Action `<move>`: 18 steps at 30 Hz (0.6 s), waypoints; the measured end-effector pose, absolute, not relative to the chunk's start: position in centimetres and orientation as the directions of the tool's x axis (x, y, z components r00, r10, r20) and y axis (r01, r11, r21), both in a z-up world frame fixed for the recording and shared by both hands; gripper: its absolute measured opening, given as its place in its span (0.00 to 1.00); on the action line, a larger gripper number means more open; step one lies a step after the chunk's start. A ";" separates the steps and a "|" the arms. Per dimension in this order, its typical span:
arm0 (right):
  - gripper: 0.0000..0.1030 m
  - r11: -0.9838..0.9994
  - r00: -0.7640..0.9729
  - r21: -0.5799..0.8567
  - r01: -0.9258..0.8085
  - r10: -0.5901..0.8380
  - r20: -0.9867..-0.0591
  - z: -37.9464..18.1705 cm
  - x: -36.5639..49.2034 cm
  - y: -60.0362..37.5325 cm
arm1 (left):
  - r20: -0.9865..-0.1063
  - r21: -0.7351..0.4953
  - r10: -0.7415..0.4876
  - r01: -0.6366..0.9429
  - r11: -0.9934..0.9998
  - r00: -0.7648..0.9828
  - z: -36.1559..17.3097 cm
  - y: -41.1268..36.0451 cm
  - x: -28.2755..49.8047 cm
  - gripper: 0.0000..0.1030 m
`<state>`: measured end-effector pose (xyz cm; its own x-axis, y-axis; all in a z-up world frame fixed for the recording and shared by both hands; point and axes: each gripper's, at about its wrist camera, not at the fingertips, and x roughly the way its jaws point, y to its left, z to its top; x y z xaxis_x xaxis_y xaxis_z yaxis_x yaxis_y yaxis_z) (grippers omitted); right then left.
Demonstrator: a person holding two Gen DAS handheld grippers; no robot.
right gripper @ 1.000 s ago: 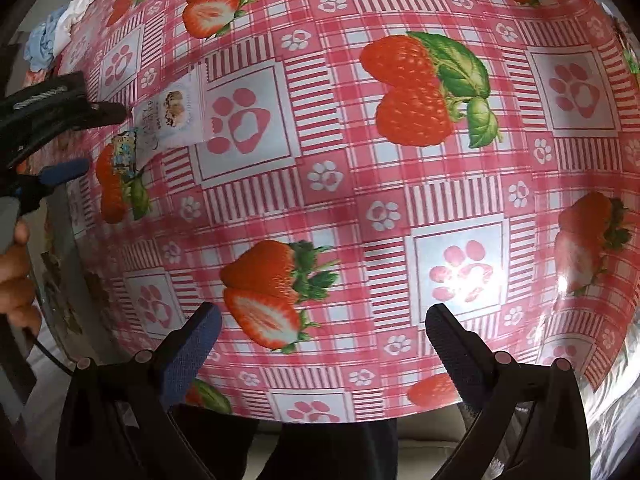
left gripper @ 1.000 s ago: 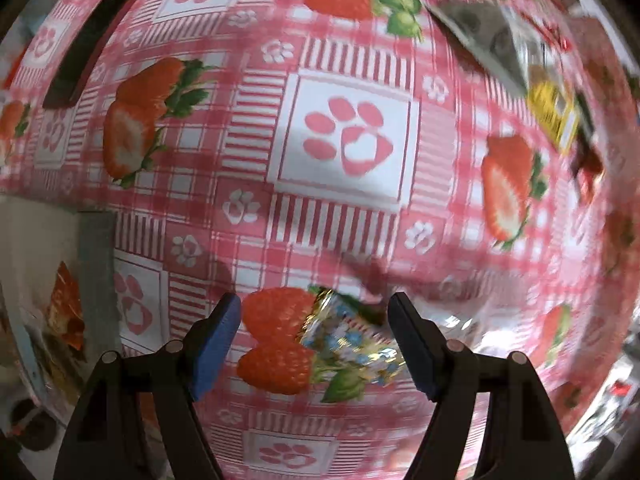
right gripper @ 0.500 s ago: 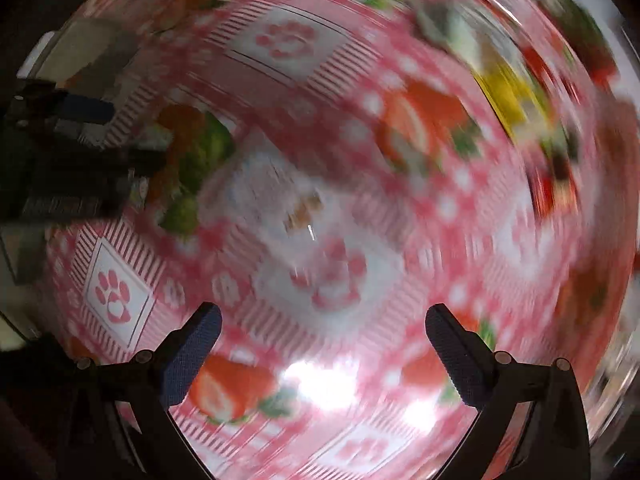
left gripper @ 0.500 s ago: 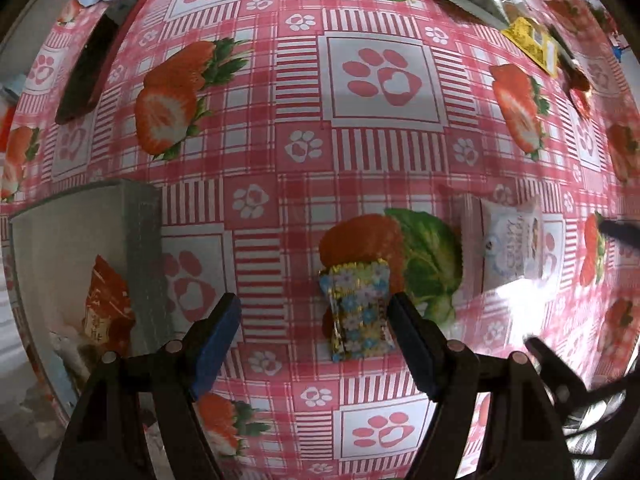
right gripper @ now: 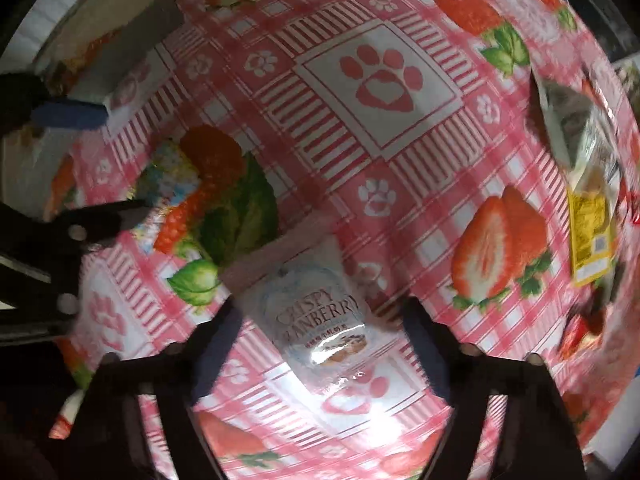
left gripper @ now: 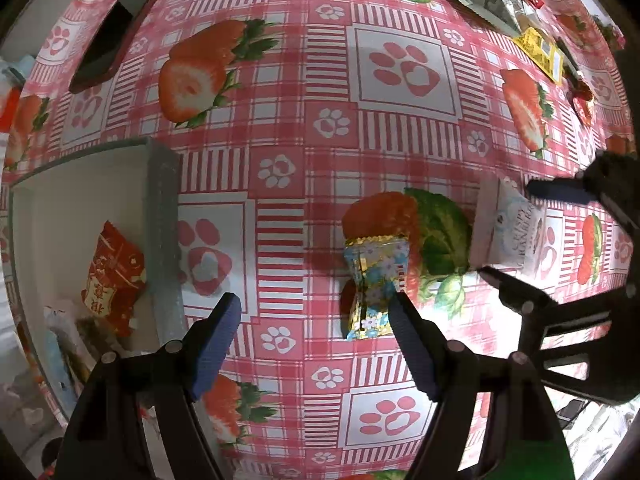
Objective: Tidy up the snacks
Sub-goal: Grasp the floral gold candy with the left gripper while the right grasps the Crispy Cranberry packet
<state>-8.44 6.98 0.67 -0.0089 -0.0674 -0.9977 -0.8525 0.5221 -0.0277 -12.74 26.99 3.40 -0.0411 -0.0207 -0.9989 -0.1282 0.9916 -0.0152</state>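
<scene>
Two grippers over two snack packets

At the far left, a grey box [left gripper: 162, 240] holds a red packet [left gripper: 112, 276]. Left gripper [left gripper: 314, 344] hangs unclenched, the gold-and-blue candy packet [left gripper: 372, 284] against its right finger. Right gripper [right gripper: 320, 356] is closing, its pads not yet pressing the white cranberry packet [right gripper: 320, 316] between them.

Strawberry-and-paw tablecloth [left gripper: 400, 128] — snacks scattered.
Floral packet [left gripper: 374, 284], white cranberry packet [left gripper: 512, 228], grey box [left gripper: 162, 216], yellow sachet [left gripper: 540, 54] — all flat on it.
</scene>
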 end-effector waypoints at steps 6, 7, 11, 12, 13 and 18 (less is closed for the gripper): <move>0.43 0.680 -0.017 -0.038 -0.732 -0.073 -0.997 3.0 -6.8 4.8 | -0.998 -0.027 -0.032 -0.113 0.993 -0.047 3.2 25.2 -10.2 0.77; 0.43 0.711 -0.030 -0.025 -0.703 -0.066 -0.997 3.1 -6.5 4.3 | -0.998 -0.032 -0.037 -0.116 0.993 -0.045 3.6 24.7 -10.1 0.77; 0.43 0.828 -0.097 0.049 -0.558 -0.007 -0.995 3.6 -6.8 -0.7 | -0.998 -0.030 -0.037 -0.119 0.992 -0.057 3.5 23.7 -10.0 0.77; 0.43 0.846 -0.110 0.060 -0.530 0.001 -0.994 3.6 -7.1 -1.6 | -0.997 -0.023 -0.031 -0.123 0.992 -0.069 3.3 23.2 -9.9 0.77; 0.43 0.862 -0.120 0.068 -0.502 0.009 -0.993 3.7 -7.4 -2.5 | -0.996 -0.022 -0.033 -0.129 0.991 -0.080 3.0 22.9 -9.9 0.77; 0.44 0.904 -0.133 0.084 -0.420 0.030 -0.991 4.0 -8.1 -5.6 | -0.995 0.005 -0.006 -0.113 0.994 -0.096 1.7 21.8 -9.5 0.77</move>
<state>-8.15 -5.60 4.00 -0.1328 0.0299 -0.9907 -0.4198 0.9038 0.0836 -9.46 21.81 1.68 -0.0959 -0.0056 -0.9954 -0.1126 0.9936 0.0053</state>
